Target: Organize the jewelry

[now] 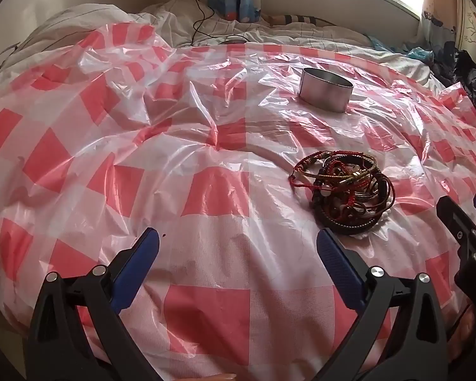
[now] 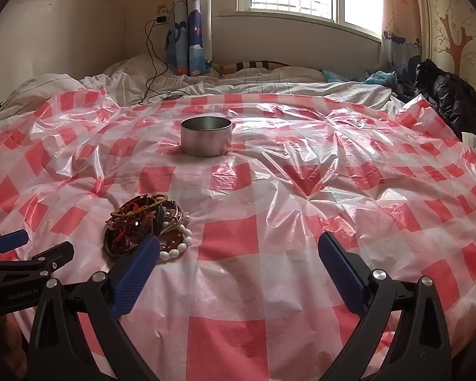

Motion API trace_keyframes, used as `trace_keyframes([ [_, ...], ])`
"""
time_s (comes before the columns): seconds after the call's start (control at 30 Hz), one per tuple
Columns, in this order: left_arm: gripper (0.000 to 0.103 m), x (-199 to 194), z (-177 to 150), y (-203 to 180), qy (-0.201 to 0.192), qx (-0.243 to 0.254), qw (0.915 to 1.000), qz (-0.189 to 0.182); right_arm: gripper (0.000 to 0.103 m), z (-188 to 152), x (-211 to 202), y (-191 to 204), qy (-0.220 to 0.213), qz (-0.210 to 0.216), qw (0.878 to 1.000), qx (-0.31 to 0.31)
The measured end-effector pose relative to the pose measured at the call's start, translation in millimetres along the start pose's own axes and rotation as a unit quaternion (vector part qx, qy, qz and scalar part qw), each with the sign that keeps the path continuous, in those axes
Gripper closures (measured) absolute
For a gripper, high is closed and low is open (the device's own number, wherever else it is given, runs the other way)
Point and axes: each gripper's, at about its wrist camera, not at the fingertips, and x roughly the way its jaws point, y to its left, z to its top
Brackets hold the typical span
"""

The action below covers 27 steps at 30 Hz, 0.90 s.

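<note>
Both grippers are hovering over a bed spread with a red-and-white checked plastic sheet (image 2: 231, 244), jaws standing wide apart and holding nothing. The left gripper (image 1: 238, 247) is pointing down with the tangled pile of bracelets (image 1: 344, 190) just ahead to its right. The right gripper (image 2: 238, 250) is seeing that pile beside its left finger. A round metal tin (image 2: 205, 137) is sitting farther ahead, well apart.

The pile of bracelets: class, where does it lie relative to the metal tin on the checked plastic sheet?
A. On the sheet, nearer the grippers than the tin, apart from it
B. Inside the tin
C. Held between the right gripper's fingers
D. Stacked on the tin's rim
A: the pile of bracelets lies on the checked plastic sheet, clear of the metal tin farther back.
</note>
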Motion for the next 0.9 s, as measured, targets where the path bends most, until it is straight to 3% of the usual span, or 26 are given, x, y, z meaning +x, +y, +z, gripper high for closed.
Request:
trace_keyframes([
  [0.53,0.008,-2.0,-0.1,-2.0,-0.005,0.007,1.0,-0.004,0.007,0.4,0.0,-0.9,0.0,-0.001,1.0,-0.001],
  [0.9,0.008,2.4,-8.3,-21.5,0.01,0.051,0.9984,-0.023,0.007,2.0,1.1,-6.1,-0.002,-0.003,1.0,-0.001],
])
